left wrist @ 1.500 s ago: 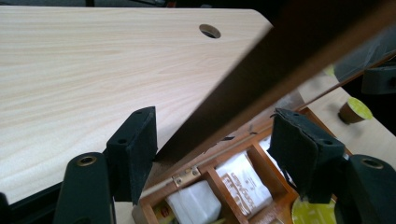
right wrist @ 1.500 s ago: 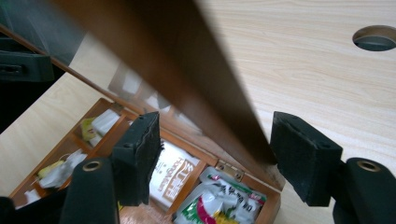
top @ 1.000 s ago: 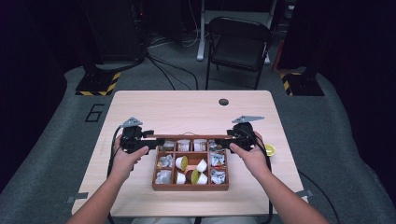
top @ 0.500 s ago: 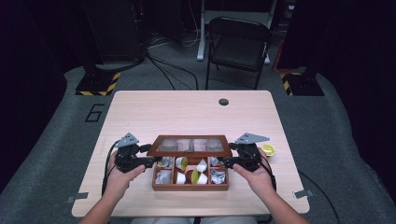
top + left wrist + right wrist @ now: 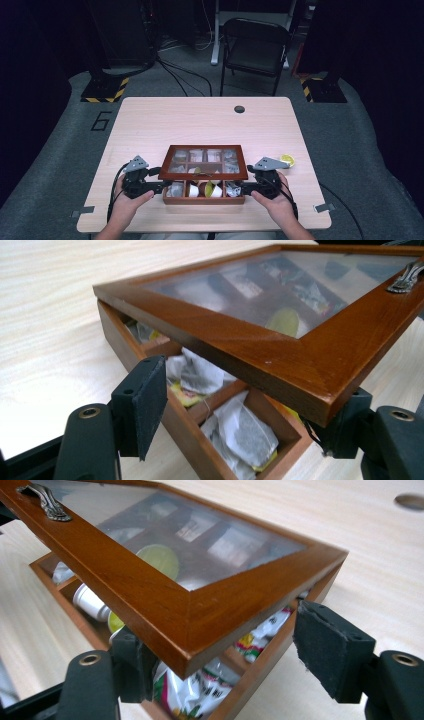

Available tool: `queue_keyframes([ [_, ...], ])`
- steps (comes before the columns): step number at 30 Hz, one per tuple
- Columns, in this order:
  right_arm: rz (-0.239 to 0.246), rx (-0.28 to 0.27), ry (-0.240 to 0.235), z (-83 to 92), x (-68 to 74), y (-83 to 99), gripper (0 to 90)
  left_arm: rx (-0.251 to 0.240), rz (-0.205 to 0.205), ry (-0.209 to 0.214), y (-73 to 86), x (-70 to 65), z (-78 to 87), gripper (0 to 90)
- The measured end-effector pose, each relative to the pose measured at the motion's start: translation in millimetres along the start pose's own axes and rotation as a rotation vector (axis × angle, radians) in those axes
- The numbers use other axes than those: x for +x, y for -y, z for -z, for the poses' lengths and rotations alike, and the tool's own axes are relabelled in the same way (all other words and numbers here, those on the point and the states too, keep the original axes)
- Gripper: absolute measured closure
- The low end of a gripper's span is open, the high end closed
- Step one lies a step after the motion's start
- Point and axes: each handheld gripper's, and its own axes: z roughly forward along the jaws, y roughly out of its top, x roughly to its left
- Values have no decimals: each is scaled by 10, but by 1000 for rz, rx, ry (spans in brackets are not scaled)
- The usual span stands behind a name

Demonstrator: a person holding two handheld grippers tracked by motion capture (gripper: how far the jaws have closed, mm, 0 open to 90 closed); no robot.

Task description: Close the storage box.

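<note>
A brown wooden tea box (image 5: 202,200) with several compartments of tea bags sits at the table's near edge. Its glass-paned lid (image 5: 202,162) hangs tilted, partly down over the box. My left gripper (image 5: 162,186) is at the lid's left front corner. In the left gripper view that corner (image 5: 320,390) rests on one jaw while the other pad (image 5: 150,400) stands apart; the jaws have just closed a little. My right gripper (image 5: 239,189) is at the right front corner. In the right gripper view the corner (image 5: 190,645) lies over one jaw, the other pad (image 5: 330,650) apart.
A small yellow sachet (image 5: 286,160) lies on the table right of the box. A round cable hole (image 5: 239,109) is near the table's far edge. A black chair (image 5: 255,45) stands beyond the table.
The lid has swung down from nearly upright to a low tilt over the box. Both hands moved toward the near edge and lower with it.
</note>
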Motion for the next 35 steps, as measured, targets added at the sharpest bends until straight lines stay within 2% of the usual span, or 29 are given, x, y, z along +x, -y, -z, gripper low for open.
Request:
queue_keyframes([
  [7, -28, 21, -12, 17, 12, 121, 295, 18, -19, -19, 106, -46, -8, 314],
  [11, -30, 34, -24, 16, 7, 189, 295, 40, -4, 0, 172, -44, -29, 324],
  [18, 17, 79, -20, 9, 28, 295, 295, 77, -11, 2, 292, -73, -55, 324],
  [23, 26, 130, -30, -22, 50, 361, 294, 136, -39, 1, 371, -96, -98, 326],
  [25, 48, 161, -31, -37, 58, 387, 294, 172, -72, -5, 395, -105, -97, 325],
  [28, 71, 198, -26, -21, 71, 433, 295, 185, -61, -7, 445, -155, -71, 322],
  [29, 67, 199, -30, 1, 76, 447, 295, 189, -65, -3, 458, -157, -53, 322],
  [30, 69, 199, -31, 27, 77, 456, 295, 186, -46, 2, 480, -177, -36, 319],
  [31, 69, 199, -31, 27, 77, 456, 295, 186, -46, 2, 480, -177, -36, 316],
  [32, 67, 197, -29, 52, 81, 468, 295, 189, -50, 4, 499, -187, -18, 316],
  [33, 68, 190, -34, 98, 80, 491, 294, 190, -71, -10, 530, -208, -8, 315],
  [35, 70, 184, -35, 111, 86, 506, 290, 199, -67, -8, 533, -212, -2, 314],
])
